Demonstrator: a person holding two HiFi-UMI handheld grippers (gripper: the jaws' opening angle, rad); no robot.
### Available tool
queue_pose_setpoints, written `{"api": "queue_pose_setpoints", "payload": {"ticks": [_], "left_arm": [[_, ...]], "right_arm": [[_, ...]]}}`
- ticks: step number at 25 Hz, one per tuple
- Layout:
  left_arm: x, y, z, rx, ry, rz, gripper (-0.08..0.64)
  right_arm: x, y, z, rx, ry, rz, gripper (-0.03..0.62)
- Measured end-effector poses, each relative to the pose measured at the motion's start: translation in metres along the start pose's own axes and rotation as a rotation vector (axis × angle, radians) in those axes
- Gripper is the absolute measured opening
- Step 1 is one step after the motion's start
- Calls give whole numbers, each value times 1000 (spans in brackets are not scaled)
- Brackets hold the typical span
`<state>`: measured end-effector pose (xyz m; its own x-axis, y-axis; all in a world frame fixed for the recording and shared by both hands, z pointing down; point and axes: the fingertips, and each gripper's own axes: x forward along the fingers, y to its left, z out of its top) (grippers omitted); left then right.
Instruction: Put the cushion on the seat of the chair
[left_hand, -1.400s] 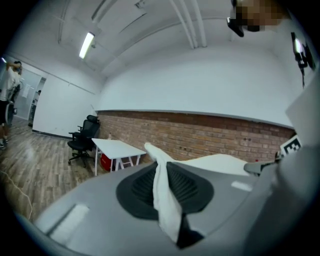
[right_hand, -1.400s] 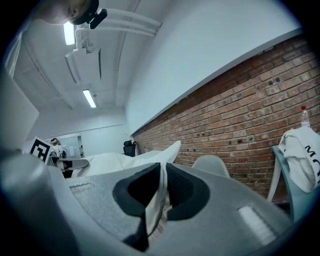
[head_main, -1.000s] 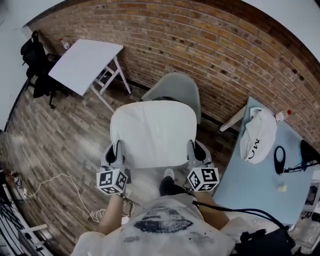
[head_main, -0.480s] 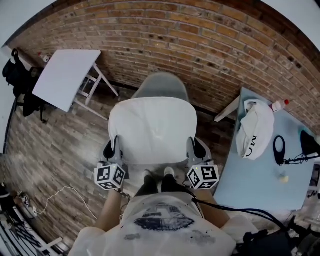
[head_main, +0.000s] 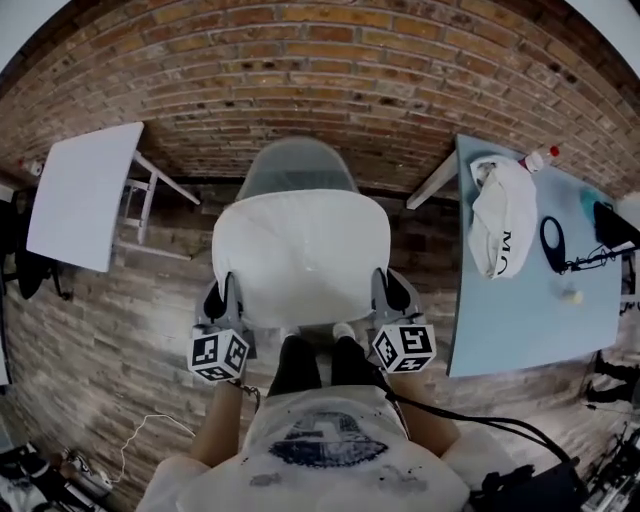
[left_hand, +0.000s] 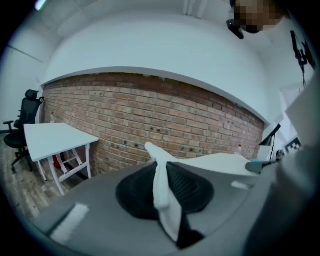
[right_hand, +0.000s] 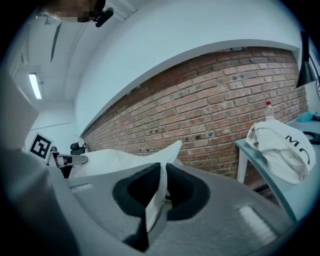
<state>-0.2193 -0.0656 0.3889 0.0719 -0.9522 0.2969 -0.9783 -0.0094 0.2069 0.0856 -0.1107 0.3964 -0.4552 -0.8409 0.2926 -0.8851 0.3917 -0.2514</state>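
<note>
Nearest you, your left tool (head_main: 226, 296) and right tool (head_main: 389, 292) sit side by side in front of your body, marker cubes facing up. Each tool is closed narrow on the white cushion (head_main: 300, 255): in the left gripper view a fold of white fabric is pinched between the dark pads, and the right gripper view shows the same thing with the cushion's right corner. The cushion hangs stretched between the two tools, left tool on its near left edge, right tool on its near right edge, roughly flat. In the head view it covers the seat of the grey chair (head_main: 297, 165); only the chair's curved backrest shows past the cushion's far edge. You cannot tell from any view whether the cushion touches the seat. To your right is a light blue surface (head_main: 520, 330) carrying a white bag (head_main: 497, 228) and, at its far end, a bottle (head_main: 541, 158). To your left stands a white surface (head_main: 85, 195) on the wood floor (head_main: 110, 330). The brick wall (head_main: 330, 70) runs behind the chair.
</note>
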Motion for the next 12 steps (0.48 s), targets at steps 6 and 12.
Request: {"api": "queue_pose_setpoints", "payload": {"ticks": [6,12], "left_arm": [[34,36,-25,11,60,-91,40],[65,60,-74,10,110,-139,40]], "right_arm": [[19,17,-31,8,14,-96,31],[38,16,-79,12,44,-163,31]]}}
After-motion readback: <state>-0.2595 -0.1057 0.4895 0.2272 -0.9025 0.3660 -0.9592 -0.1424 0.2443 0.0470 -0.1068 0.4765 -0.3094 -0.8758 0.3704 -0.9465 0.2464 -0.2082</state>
